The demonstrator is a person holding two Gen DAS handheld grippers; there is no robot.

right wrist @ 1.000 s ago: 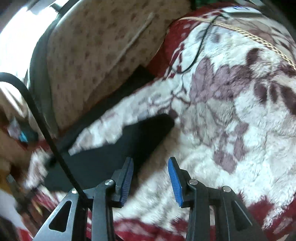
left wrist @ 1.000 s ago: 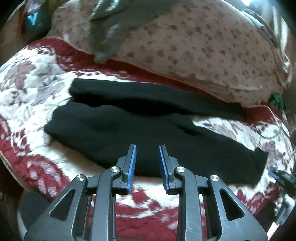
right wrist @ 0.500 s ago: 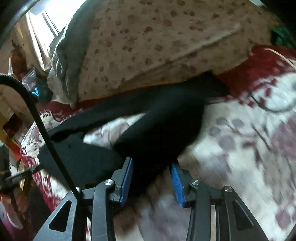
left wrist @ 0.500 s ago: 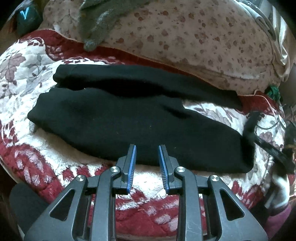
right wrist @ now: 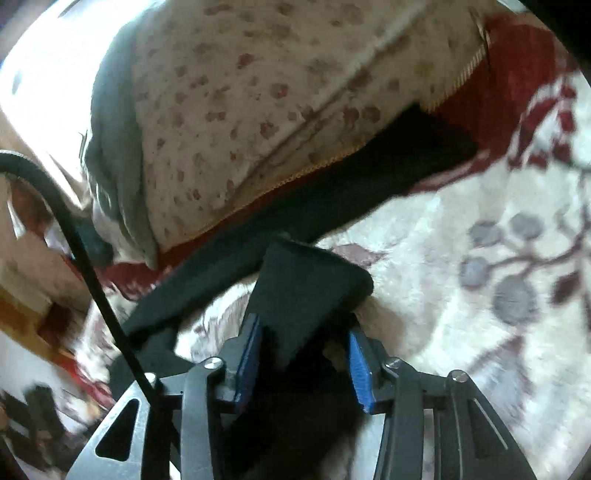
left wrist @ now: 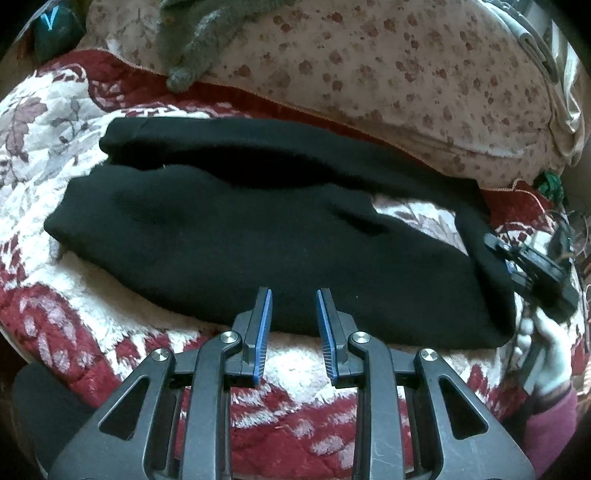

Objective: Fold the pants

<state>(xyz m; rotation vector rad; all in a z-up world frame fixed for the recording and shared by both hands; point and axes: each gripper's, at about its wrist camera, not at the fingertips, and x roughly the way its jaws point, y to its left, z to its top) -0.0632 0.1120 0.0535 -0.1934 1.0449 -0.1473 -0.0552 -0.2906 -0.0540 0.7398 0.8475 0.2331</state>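
Observation:
Black pants (left wrist: 229, 236) lie spread across a red and white floral blanket (left wrist: 48, 122), legs running to the right. My left gripper (left wrist: 293, 308) is open and empty, its tips just over the near edge of the pants. My right gripper (left wrist: 517, 266) shows at the far right end of the near leg. In the right wrist view the near leg's end (right wrist: 306, 291) sits between the spread blue pads (right wrist: 360, 365) of my right gripper (right wrist: 304, 328) and rises off the blanket (right wrist: 480, 295). The jaws are wide and not closed on the cloth.
A large cream spotted cushion (left wrist: 369, 70) lies behind the pants, with a grey garment (left wrist: 199, 33) draped over it. A black cable (right wrist: 85, 251) hangs on the left of the right wrist view. The blanket's front edge drops off near the left gripper.
My right gripper has moved onto the end of the near leg, which now stands between its pads. The left gripper has drifted slightly and stayed open.

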